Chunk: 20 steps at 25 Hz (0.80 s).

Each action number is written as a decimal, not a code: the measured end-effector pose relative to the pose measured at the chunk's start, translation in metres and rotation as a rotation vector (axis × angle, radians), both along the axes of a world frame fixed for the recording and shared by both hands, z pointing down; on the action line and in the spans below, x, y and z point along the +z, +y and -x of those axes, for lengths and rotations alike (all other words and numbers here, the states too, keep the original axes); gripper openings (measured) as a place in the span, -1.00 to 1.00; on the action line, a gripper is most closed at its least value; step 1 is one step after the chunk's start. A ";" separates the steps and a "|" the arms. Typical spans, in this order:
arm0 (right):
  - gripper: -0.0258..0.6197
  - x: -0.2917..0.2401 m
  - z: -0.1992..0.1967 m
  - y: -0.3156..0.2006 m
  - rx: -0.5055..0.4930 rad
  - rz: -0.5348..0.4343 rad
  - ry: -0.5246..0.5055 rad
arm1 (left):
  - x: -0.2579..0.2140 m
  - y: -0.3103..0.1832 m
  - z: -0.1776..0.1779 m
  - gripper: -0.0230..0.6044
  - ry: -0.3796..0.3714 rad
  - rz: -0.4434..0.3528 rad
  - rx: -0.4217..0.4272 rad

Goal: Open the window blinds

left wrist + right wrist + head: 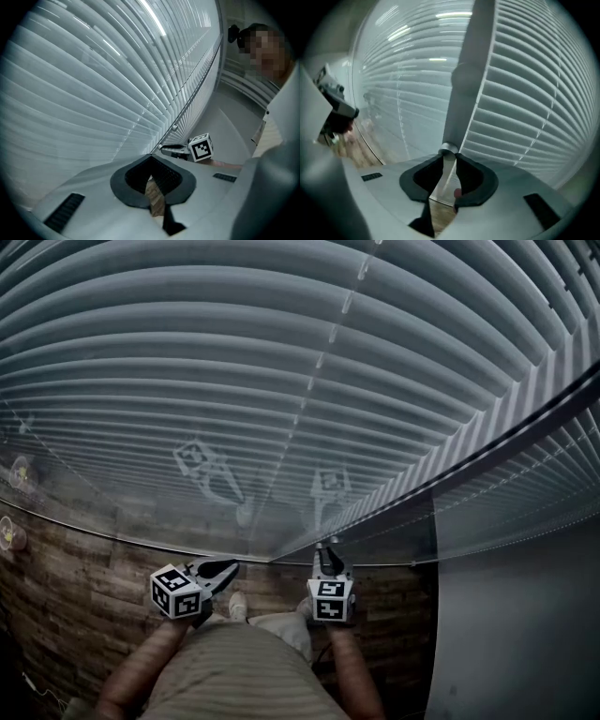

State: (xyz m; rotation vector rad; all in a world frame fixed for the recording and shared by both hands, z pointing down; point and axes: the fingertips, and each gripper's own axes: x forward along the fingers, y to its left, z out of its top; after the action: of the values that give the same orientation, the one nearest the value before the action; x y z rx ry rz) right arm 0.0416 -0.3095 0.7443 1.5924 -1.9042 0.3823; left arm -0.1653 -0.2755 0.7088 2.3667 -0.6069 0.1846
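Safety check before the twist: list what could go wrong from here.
The right tool pinches the small silver metal knob only at its tips, so it may slip off when turned. The clear glass pane fronts the pale horizontal slat blinds; a slipped tool could strike it.

A glass pane [141, 484] stands in front of the blind slats [234, 343] and bars any direct reach to them. A dark frame post [506, 437] splits the glazing. At its foot the right gripper [325, 545] has its fingers on a small metal knob [449, 149]. There is clear room over the wooden floor [66, 577], left of the left gripper [228, 569]. A grey wall [516, 634] closes off the right.
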 end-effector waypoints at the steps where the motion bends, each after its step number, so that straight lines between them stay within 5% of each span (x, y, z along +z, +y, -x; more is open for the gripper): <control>1: -0.64 0.001 0.001 0.001 0.022 0.009 -0.136 | 0.000 0.000 0.000 -0.89 0.000 0.000 0.005; 4: -0.43 0.003 0.001 0.001 0.098 0.023 -0.441 | -0.001 0.001 0.003 -0.89 0.010 0.003 -0.002; 8: -0.51 0.000 -0.004 -0.009 0.134 -0.012 -0.499 | -0.003 -0.001 0.008 -0.89 0.040 0.000 -0.033; 11: -0.52 -0.002 0.003 -0.005 0.106 0.004 -0.316 | -0.006 -0.003 0.018 -0.89 0.046 0.013 -0.038; 17: -0.53 -0.011 0.003 -0.016 -0.079 -0.006 0.500 | -0.015 -0.018 0.005 -0.89 0.066 0.004 -0.048; 20: -0.52 -0.013 0.003 -0.013 -0.070 -0.007 0.414 | -0.020 -0.018 -0.001 -0.89 0.062 0.006 -0.028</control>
State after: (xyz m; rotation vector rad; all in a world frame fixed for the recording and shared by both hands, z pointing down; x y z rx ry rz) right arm 0.0390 -0.3229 0.7311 1.4692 -1.6360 0.0101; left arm -0.1646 -0.2939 0.6885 2.3481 -0.6089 0.1002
